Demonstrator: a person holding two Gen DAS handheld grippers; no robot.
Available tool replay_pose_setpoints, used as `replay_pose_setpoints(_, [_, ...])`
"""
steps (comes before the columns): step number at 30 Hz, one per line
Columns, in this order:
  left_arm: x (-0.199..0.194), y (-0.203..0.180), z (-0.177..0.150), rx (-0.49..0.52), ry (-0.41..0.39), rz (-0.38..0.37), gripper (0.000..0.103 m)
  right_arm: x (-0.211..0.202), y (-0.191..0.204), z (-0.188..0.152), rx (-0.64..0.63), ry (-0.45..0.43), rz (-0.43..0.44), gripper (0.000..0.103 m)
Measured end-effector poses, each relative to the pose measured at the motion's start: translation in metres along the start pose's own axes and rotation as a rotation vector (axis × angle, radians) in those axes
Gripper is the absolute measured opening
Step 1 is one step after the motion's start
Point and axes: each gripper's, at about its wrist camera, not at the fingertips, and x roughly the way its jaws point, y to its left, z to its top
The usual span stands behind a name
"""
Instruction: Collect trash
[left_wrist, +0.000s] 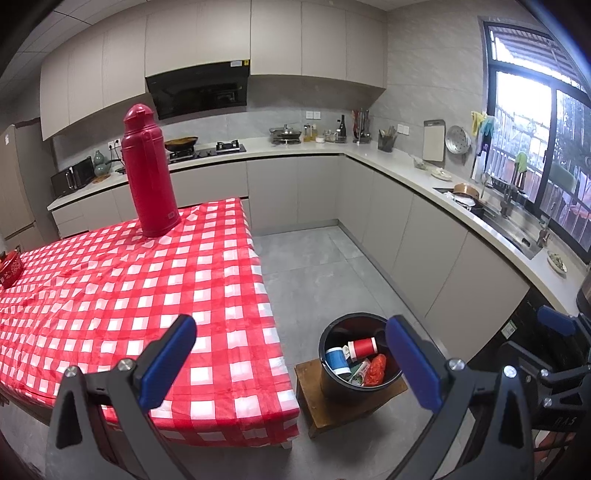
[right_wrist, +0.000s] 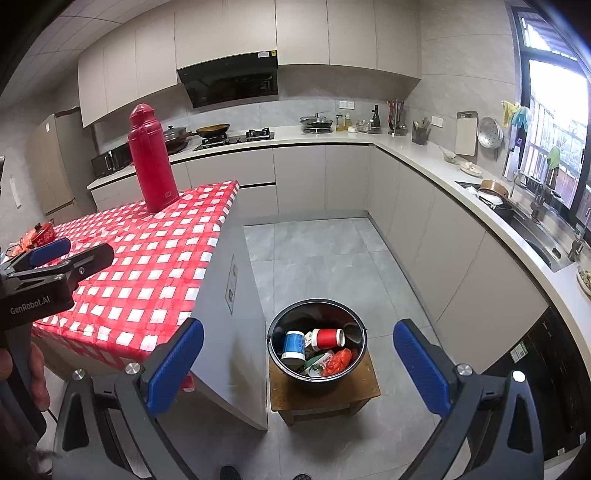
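Observation:
A black bucket (left_wrist: 334, 380) (right_wrist: 275, 350) stands on a low wooden stool (left_wrist: 332, 410) (right_wrist: 325, 395) beside the table. It holds a red paper cup (left_wrist: 362, 348) (right_wrist: 327, 338), a blue and white cup (left_wrist: 337, 360) (right_wrist: 294, 345), a green carton (left_wrist: 360, 373) (right_wrist: 319, 363) and an orange wrapper (left_wrist: 376, 369) (right_wrist: 338, 362). My left gripper (left_wrist: 291, 363) is open and empty above the table's near corner. My right gripper (right_wrist: 297, 365) is open and empty above the floor, in front of the bucket. The left gripper also shows at the left edge of the right wrist view (right_wrist: 55, 258).
The table has a red and white checked cloth (left_wrist: 147, 295) (right_wrist: 147, 266). A tall red thermos (left_wrist: 149, 171) (right_wrist: 151, 158) stands at its far end and a small red pot (left_wrist: 9, 267) (right_wrist: 42, 232) at its left. Kitchen counters (left_wrist: 406, 170) run behind and to the right.

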Motion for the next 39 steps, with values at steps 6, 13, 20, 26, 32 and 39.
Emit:
replay_pose_setpoints(6, [-0.0019, 0.0003, -0.0014, 0.004, 0.0, -0.011, 0.103, -0.0023, 0.0005, -0.0002, -0.006, -0.004, -0.003, 0.103])
replay_pose_setpoints(13, [-0.0033, 0.0014, -0.0017, 0.003, -0.002, -0.015, 0.103, -0.0049, 0.0037, 0.0006, -0.017, -0.006, -0.002, 0.103])
replay_pose_setpoints(20, [-0.0038, 0.0006, -0.0014, 0.005, -0.001, -0.018, 0.103, -0.0064, 0.0039, 0.0006, -0.018, -0.009, -0.007, 0.103])
replay_pose_setpoints(26, [-0.0053, -0.0006, -0.0006, 0.007, -0.001, -0.017, 0.103, -0.0082, 0.0035, -0.0004, -0.014, -0.012, -0.008, 0.103])
replay_pose_setpoints(32, [-0.0054, -0.001, -0.0003, 0.007, 0.0, -0.018, 0.103, -0.0085, 0.0031, -0.0006, -0.011, -0.012, -0.006, 0.103])
replay_pose_setpoints(39, [-0.0067, -0.0004, 0.0006, 0.007, -0.002, -0.017, 0.103, -0.0081, 0.0054, 0.0005, -0.016, -0.012, -0.003, 0.103])
